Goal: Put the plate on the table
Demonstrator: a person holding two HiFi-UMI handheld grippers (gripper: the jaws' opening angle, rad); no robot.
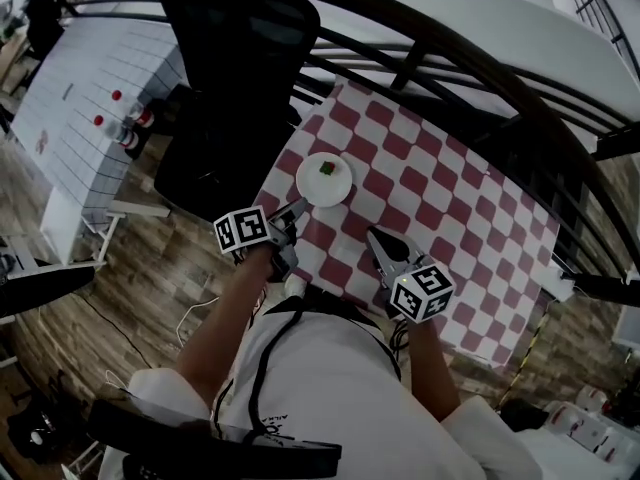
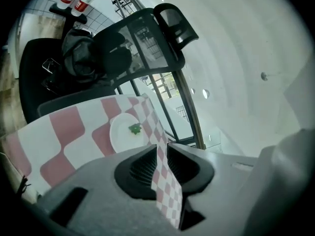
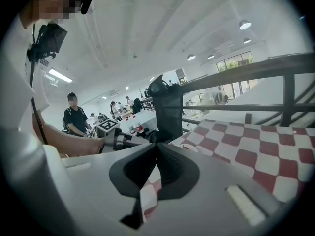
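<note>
A white plate point(image 1: 323, 178) with a small green piece on it rests on the red-and-white checked table point(image 1: 440, 198), near the table's left edge. My left gripper point(image 1: 297, 209) hovers just short of the plate's near rim, apart from it. In the left gripper view the plate point(image 2: 125, 132) lies beyond the jaws, and my left gripper point(image 2: 161, 149) shows only a narrow gap with nothing in it. My right gripper point(image 1: 380, 240) hangs over the table's near edge, right of the plate. Its jaws point(image 3: 157, 149) meet at the tips and hold nothing.
A black office chair point(image 1: 235, 78) stands at the table's left end, close behind the plate. A black railing point(image 1: 480, 78) curves along the far side. A white table with bottles point(image 1: 120, 128) is further left. People point(image 3: 75, 117) stand in the background.
</note>
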